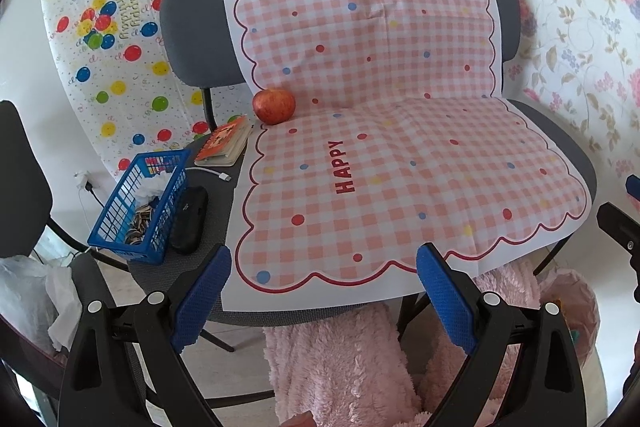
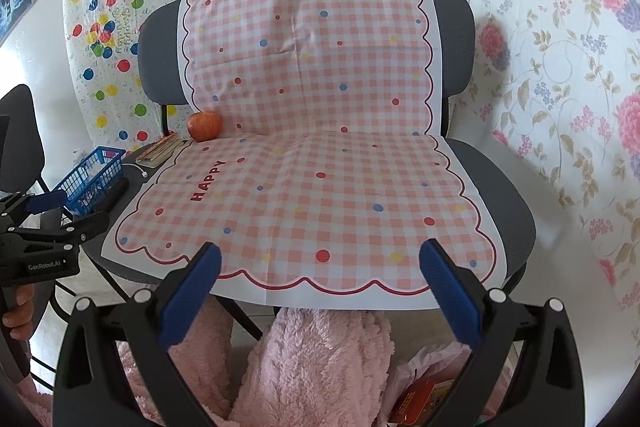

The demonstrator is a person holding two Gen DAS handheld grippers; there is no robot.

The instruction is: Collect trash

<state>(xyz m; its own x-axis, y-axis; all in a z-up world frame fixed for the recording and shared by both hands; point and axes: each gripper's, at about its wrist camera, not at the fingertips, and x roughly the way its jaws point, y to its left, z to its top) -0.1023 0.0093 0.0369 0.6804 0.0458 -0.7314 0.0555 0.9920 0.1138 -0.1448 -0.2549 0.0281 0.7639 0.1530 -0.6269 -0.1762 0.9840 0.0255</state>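
At the far left of the left wrist view, a crumpled white plastic bag (image 1: 36,303) hangs low beside a dark chair. Just right of it, on the round dark worktop (image 1: 216,211), stands a blue basket (image 1: 140,203) holding crumpled white paper (image 1: 154,189) and what looks like a heap of seed shells (image 1: 140,223). A black case (image 1: 189,219) lies touching the basket's right side. Behind them a white cable (image 1: 212,173) runs past a small orange book (image 1: 224,143), and a red apple (image 1: 274,105) sits at the back corner of the pink checked cloth (image 1: 400,155). The cloth, printed HAPPY, covers most of the worktop and runs up the back of a grey chair (image 1: 188,27). A pink fluffy blanket (image 1: 340,359) lies underneath.

At the bottom of that view the left gripper (image 1: 324,291) hovers at the near edge of the cloth, its blue-padded fingers (image 1: 208,291) wide apart and holding nothing.

In the right wrist view, the left gripper (image 2: 60,211) shows again at the left edge, near the basket (image 2: 94,179); the apple (image 2: 204,126) sits left of centre. The right gripper (image 2: 320,283) hangs over the cloth's scalloped front edge (image 2: 312,279), fingers (image 2: 448,283) spread apart and empty. At lower right, under the worktop, a pink bag (image 2: 432,359) holds an orange packet (image 2: 416,395).
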